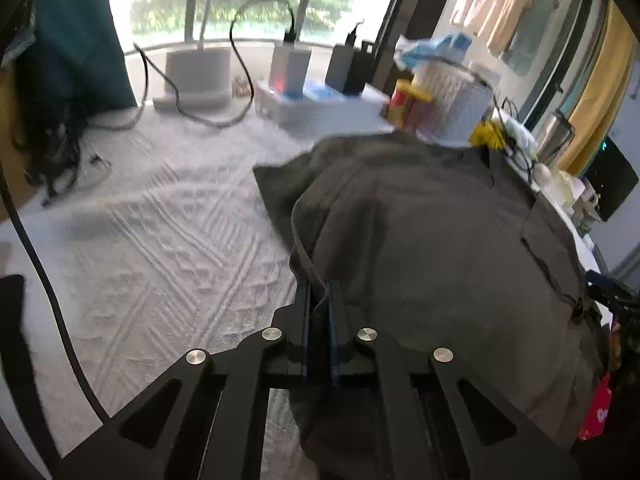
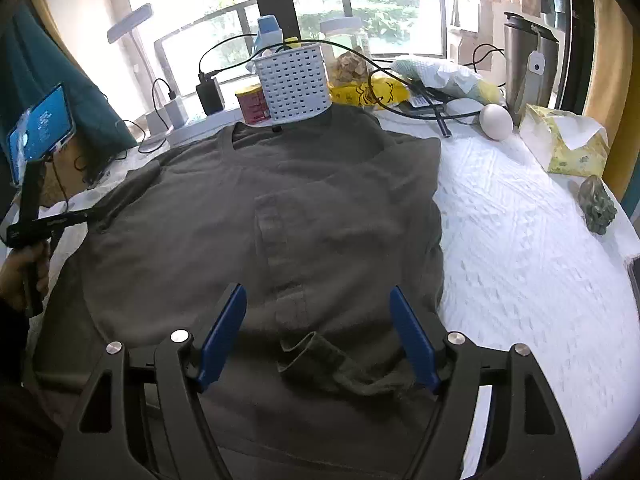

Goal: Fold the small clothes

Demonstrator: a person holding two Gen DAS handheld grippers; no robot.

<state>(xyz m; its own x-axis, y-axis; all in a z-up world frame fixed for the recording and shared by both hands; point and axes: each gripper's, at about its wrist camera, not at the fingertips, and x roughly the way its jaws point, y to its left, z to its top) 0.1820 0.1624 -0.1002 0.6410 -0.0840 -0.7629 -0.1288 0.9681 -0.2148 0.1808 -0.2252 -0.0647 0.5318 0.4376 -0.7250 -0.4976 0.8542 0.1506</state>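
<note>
A dark olive-grey shirt (image 2: 192, 216) with a button placket lies spread on the white textured cloth (image 2: 520, 248), collar towards the window. My left gripper (image 1: 319, 286) is shut on the hemmed edge of the shirt (image 1: 440, 240), and a thin fold of fabric is pinched between its blue pads. From the right wrist view the left gripper (image 2: 100, 217) sits at the shirt's left sleeve, held by a hand (image 2: 18, 276). My right gripper (image 2: 317, 290) stands open just above the shirt's near part. A small rumpled fold (image 2: 320, 356) lies between its fingers, untouched by the pads.
At the far edge stand a white perforated basket (image 2: 294, 80), a red can (image 2: 250, 104), chargers and black cables (image 2: 400, 80). To the right are an egg (image 2: 496, 120), a steel tumbler (image 2: 528, 60), a tissue pack (image 2: 568, 144) and a green stone figure (image 2: 598, 204). Tangled cables (image 1: 48, 152) lie left.
</note>
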